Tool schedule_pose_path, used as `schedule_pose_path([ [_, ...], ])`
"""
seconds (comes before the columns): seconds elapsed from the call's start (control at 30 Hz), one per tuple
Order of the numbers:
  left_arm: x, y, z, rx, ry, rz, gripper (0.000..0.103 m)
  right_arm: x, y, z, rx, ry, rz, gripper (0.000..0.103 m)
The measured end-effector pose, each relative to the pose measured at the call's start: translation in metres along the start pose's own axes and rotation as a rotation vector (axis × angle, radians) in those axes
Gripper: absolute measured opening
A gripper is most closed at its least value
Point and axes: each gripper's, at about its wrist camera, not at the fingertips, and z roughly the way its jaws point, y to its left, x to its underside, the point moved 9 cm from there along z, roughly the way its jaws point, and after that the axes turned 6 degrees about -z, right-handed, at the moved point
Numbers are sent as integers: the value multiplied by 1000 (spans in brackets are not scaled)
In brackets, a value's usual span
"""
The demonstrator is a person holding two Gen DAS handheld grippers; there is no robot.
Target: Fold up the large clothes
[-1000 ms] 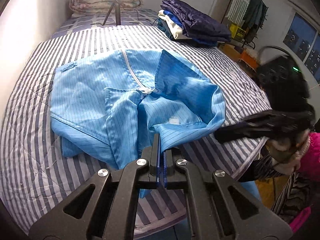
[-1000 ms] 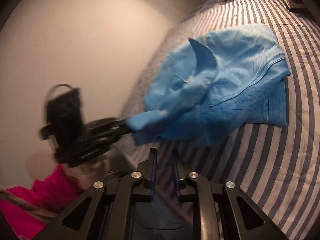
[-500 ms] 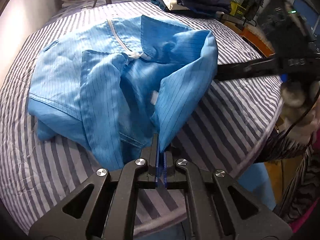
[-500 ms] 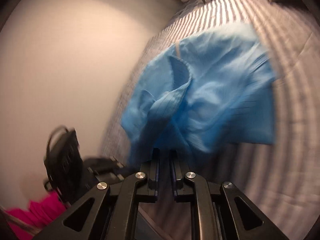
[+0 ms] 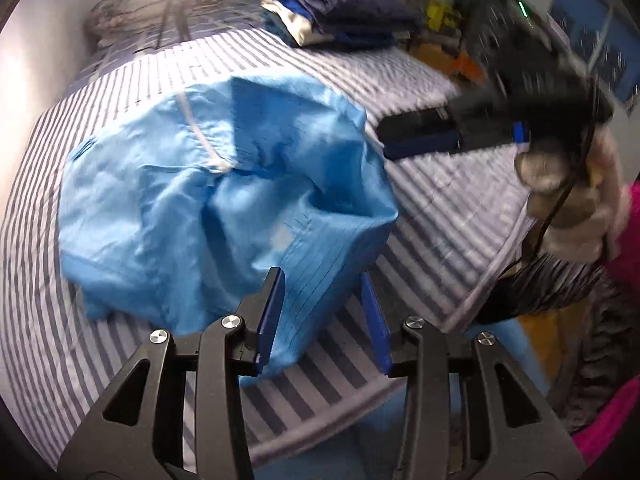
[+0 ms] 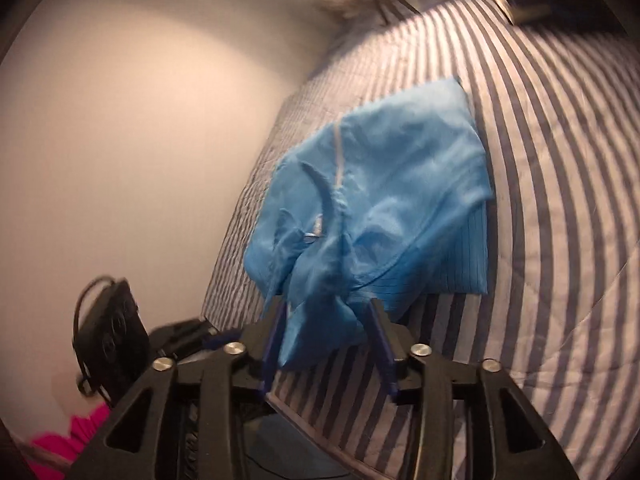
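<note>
Two grippers, both jaws spread wide, gripping nothing. Left gripper (image 5: 322, 314) low at the near hem of the blue garment (image 5: 208, 200), cloth lying loose between the jaws, not pinched. Right gripper (image 6: 326, 344) likewise at the garment's near corner, fabric bunched between the open blades. In the left wrist view, right gripper seen raised off the garment's right edge; blurred. Garment crumpled mid-bed on the striped bed (image 5: 440, 208), zipper up, near flap humped over the body. Probably a fold just laid and let go; lumpy, needs flattening or a re-grip. Folded clothes stack (image 5: 340, 16) beyond the garment, at the bed's far side.
</note>
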Motion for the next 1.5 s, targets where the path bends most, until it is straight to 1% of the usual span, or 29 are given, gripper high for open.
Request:
schedule_pose_path([
  [0.07, 3, -4, 12, -15, 19, 29, 40, 0, -1, 7, -3, 8, 21, 51],
  [0.1, 4, -5, 17, -19, 24, 37, 34, 0, -1, 13, 1, 14, 23, 51],
  [0.13, 5, -4, 20, -28, 28, 43, 6, 0, 1, 20, 9, 23, 18, 50],
  [0.17, 5, -4, 23, -36, 30, 44, 1, 1, 1, 29, 40, 43, -3, 43],
  [0.2, 5, -4, 23, -31, 20, 44, 1, 1, 2, 34, 58, 51, -25, 25],
  [0.23, 4, -5, 21, -25, 11, 45, 1, 2, 4, 39, 70, 62, -47, 18],
  [0.3, 8, -12, 16, 2, 3, 74, 1, -1, 6, 38, 91, 48, -67, 12],
  [0.37, 18, -15, 19, 5, 29, 100, 1, -2, 3, 35, 96, 38, -80, 12],
  [0.4, 24, -16, 23, 16, 57, 98, 1, 0, 1, 36, 99, 58, -87, 16],
  [0.43, 29, -12, 26, 17, 80, 81, 1, 2, -1, 37, 117, 78, -97, 18],
  [0.47, 33, -6, 25, 21, 102, 46, 1, 3, -1, 37, 117, 92, -103, 24],
  [0.5, 34, -1, 22, 35, 108, 18, 1, 6, -1, 34, 99, 101, -102, 28],
  [0.53, 33, 5, 14, 54, 94, -14, 1, 7, 1, 29, 66, 96, -97, 30],
  [0.57, 29, 12, 3, 70, 69, -48, 1, 6, 3, 21, 25, 79, -92, 34],
  [0.63, 23, 26, -14, 96, 33, -105, 3, 2, 5, 11, -4, 44, -84, 40],
  [0.7, 10, 49, -28, 93, -9, -174, 3, -2, 2, 9, -8, 25, -68, 50],
  [0.8, -9, 74, -36, 90, -41, -251, 3, 2, -6, 19, -49, 30, -18, 50],
  [0.83, -21, 80, -36, 108, -45, -281, 3, 4, -7, 24, -59, 39, -12, 50],
  [0.9, -38, 82, -34, 127, -49, -291, 3, 11, -7, 37, -60, 59, -19, 50],
  [0.97, -60, 76, -23, 156, -35, -275, 3, 17, -8, 47, -60, 69, -36, 48],
  [1.0, -68, 73, -17, 158, -30, -270, 3, 20, -9, 53, -69, 76, -38, 39],
  [1.07, -87, 60, 5, 173, -7, -243, 3, 24, -10, 65, -105, 90, -28, 29],
  [1.1, -90, 54, 13, 174, 2, -232, 3, 25, -11, 69, -115, 89, -26, 25],
  [1.2, -99, 39, 50, 149, 51, -184, 3, 26, -8, 70, -156, 77, -46, 17],
  [1.27, -98, 39, 82, 102, 124, -170, 3, 26, -1, 67, -171, 78, -99, 17],
  [1.33, -92, 44, 103, 77, 182, -189, 3, 31, 5, 67, -160, 119, -155, 17],
  [1.37, -91, 44, 107, 75, 187, -192, 3, 34, 6, 67, -144, 137, -171, 18],
  [1.43, -92, 42, 94, 81, 169, -171, 3, 42, 3, 63, -103, 198, -194, 25],
  [1.5, -96, 50, 65, 89, 120, -159, 3, 41, 5, 48, -97, 193, -215, 34],
])
